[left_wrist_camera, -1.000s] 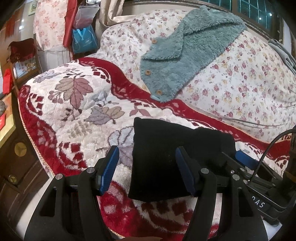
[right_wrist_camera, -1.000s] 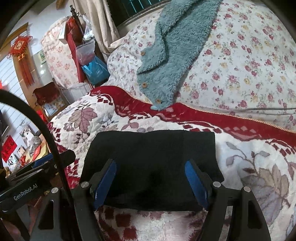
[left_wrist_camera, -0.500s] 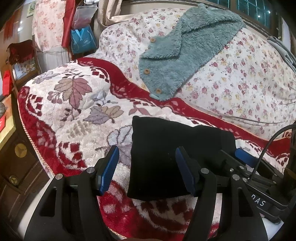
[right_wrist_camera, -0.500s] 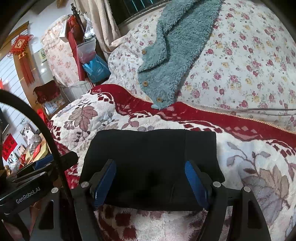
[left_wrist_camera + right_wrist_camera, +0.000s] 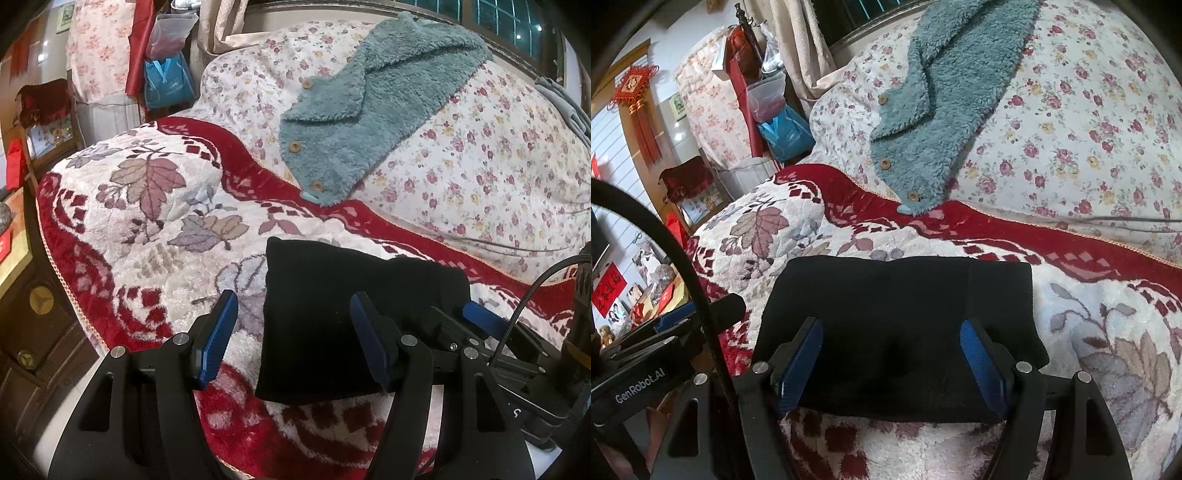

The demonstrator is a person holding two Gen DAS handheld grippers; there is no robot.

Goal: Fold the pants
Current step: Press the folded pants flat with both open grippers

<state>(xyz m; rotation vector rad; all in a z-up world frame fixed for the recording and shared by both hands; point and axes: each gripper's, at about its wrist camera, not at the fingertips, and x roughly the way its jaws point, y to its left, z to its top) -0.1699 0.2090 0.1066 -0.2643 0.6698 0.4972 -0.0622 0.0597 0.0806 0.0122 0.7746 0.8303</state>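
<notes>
The black pants point(image 5: 332, 317) lie folded into a compact rectangle on the red-and-white leaf-patterned blanket point(image 5: 147, 229) of the bed, on the near side of the teal fleece jacket point(image 5: 362, 110), which rests farther back on the floral quilt point(image 5: 480, 166). The left gripper point(image 5: 291, 339) hangs over the bundle's left edge with jaws spread, pinching nothing. The right gripper point(image 5: 892, 360) sits over the bundle's near half, jaws likewise spread and empty.

The pants look like a soft, light knit: limp, thick in its layers, and not slippery on the plush blanket. Folding seems finished or nearly so. If another fold or a lift is wanted, the two near corners seem the best hold, pinching through all layers so the stack does not slide apart.
</notes>
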